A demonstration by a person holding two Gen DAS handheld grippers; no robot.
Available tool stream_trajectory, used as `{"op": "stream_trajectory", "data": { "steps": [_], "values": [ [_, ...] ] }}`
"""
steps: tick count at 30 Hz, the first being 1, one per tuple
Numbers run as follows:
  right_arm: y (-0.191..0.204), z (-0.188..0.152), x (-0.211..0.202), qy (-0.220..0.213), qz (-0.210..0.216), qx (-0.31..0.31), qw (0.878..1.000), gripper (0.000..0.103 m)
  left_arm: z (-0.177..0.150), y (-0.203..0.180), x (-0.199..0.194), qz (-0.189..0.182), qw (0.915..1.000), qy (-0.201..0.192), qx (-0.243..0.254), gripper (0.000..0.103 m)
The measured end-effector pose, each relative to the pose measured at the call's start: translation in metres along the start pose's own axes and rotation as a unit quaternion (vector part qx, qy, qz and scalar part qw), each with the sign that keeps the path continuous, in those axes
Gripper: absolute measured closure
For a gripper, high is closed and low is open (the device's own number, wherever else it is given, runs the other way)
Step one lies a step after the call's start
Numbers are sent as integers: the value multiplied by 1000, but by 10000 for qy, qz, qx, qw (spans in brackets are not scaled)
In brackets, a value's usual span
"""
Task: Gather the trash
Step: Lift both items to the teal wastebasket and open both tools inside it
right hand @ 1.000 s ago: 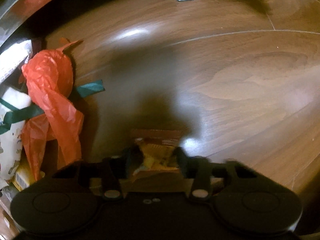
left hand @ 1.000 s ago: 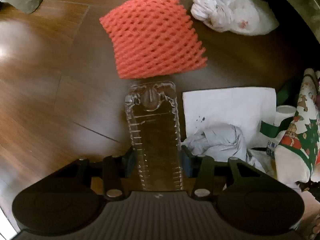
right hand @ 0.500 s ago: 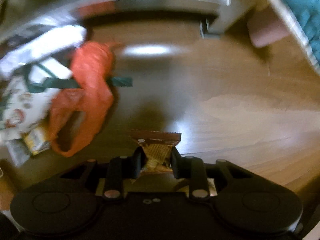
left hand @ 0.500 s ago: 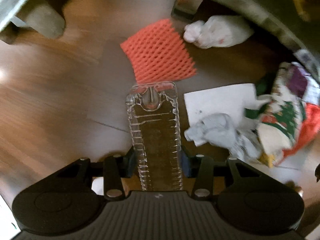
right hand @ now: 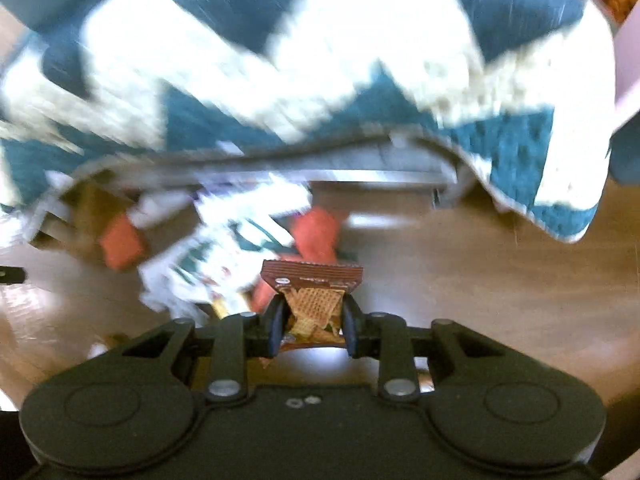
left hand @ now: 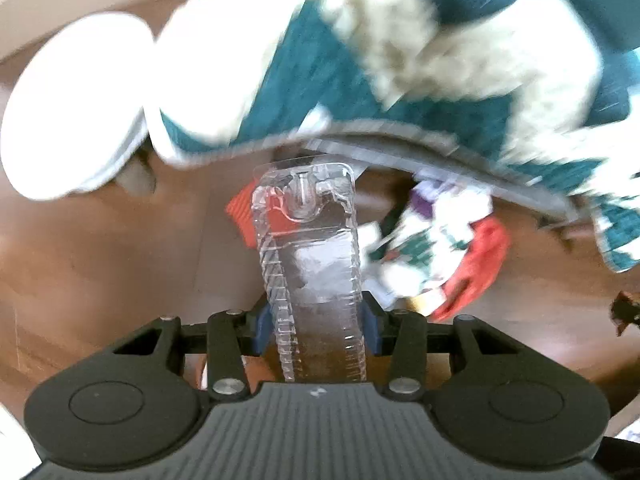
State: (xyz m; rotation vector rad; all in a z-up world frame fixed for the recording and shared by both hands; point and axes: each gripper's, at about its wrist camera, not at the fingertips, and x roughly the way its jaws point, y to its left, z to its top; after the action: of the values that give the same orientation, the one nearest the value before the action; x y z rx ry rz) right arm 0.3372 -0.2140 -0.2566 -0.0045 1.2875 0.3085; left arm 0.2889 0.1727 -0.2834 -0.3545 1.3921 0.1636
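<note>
Two crinkled finds: ribbed clear tray (left hand: 316, 264), brown wrapper (right hand: 312, 296).

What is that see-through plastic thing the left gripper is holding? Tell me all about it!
It is a clear plastic blister package, long and narrow, with ribbed edges and a moulded bump near its rounded far end. It looks empty, thin and stiff. The left gripper pinches its near part between blue-padded fingers, so it sticks straight out forward, lifted above the wooden floor.

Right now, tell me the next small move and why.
Probably carry both loads on to a bin, none visible here: the left gripper is shut on the clear plastic blister pack, the right gripper on the brown snack wrapper, so neither can take more.
</note>
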Motion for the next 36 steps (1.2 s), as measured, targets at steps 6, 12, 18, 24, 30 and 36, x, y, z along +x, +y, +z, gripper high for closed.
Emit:
{"op": "stream_trajectory", "data": {
  "steps": [6, 12, 18, 24, 30, 36],
  "values": [
    [34, 0, -90, -860, 381, -234, 9953, 75, -11, -30, -96, -350, 9953, -893, 123, 59],
    [62, 2, -183, -1820, 592, -607, 9796, 75, -31, -65, -182, -623, 9809, -1788, 442, 59],
    [89, 16, -259, -2617, 721, -910, 9581, 75, -35, -91, -264, -755, 9601, -2608, 672, 59],
    [116, 44, -313, -3223, 727, -1218, 9359, 75, -23, -124, -338, -816, 9323, -3413, 876, 59],
    [136, 84, -349, -3665, 655, -1336, 9184, 75, 10, -154, -394, -841, 9012, -4140, 964, 59],
    [147, 128, -355, -3784, 573, -1254, 9153, 75, 50, -176, -425, -854, 8836, -4499, 979, 59]
  ]
}}
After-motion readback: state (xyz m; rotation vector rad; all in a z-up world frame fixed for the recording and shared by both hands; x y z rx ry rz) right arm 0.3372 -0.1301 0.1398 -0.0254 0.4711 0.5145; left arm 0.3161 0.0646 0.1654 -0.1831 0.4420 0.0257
